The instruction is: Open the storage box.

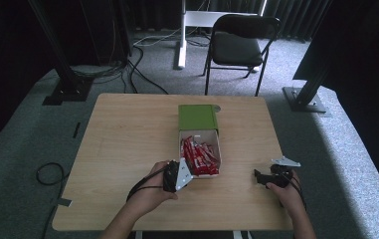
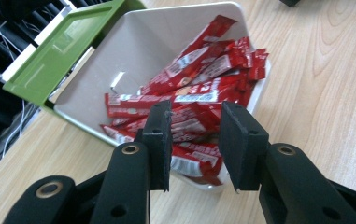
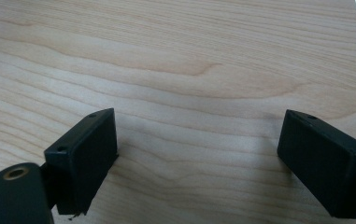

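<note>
High view. 1 light wooden table (image 1: 127, 144) on grey carpet. At its middle, 1 white box (image 1: 216, 137) with a green lid (image 1: 197, 117) lying open on the far side; inside, a heap of red sachets (image 1: 200, 158). Left gripper (image 1: 181, 174), held in the left hand (image 1: 153, 191), sits at the box's near-left corner, its grey plate just beside the rim. Right gripper (image 1: 257, 178), in the right hand (image 1: 287, 191), rests on bare wood near the table's right edge, well apart from the box. Surroundings: 1 black folding chair (image 1: 239, 42) beyond the far edge, black frame posts at both sides, loose black cables (image 1: 137, 64) on the floor, 1 cable loop (image 1: 50, 173) left of the table.

Left gripper view. The 2 black jaws stand narrow, a small gap between them, above the near rim of the white box (image 2: 138, 46). Nothing is between them; the red sachets (image 2: 199, 88) lie below and behind, piled toward one side, leaving part of the box floor bare. Green lid (image 2: 59, 51) juts out at upper left. Nothing stands between the jaws and the sachets.

Right gripper view. The 2 black jaws are spread wide, with nothing between them, and bare table (image 3: 175, 60) wood below.
</note>
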{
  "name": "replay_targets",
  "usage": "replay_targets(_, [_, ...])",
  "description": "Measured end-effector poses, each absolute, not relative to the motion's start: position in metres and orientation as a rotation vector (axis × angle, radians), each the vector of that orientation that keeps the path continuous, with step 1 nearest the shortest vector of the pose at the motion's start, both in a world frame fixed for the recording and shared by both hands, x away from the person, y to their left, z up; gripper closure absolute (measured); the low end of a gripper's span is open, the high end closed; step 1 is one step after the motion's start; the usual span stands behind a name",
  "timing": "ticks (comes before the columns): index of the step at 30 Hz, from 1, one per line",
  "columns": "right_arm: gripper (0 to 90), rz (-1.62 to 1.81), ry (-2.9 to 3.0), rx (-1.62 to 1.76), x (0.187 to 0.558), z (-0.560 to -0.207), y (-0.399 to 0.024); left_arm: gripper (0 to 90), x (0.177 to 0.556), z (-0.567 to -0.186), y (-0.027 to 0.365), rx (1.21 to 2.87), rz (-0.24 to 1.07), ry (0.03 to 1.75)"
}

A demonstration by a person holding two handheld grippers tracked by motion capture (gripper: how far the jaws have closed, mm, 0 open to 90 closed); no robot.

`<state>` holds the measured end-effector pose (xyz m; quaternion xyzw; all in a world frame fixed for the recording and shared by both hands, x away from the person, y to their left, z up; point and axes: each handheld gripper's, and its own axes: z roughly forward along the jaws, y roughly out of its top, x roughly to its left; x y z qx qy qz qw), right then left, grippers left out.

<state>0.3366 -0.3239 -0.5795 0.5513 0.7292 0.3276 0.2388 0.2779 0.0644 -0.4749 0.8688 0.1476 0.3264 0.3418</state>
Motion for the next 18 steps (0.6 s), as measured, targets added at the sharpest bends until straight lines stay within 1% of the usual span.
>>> replay_targets(7, [11.5,0.897,1.997,1.510,0.337,-0.580,-0.324,63.9,0.287,-0.468,0.085,2.166,0.840,0.477])
replay_targets(18, [11.5,0.897,1.997,1.510,0.337,-0.580,-0.324,63.9,0.295,-0.471,0.121,2.125,0.826,0.607])
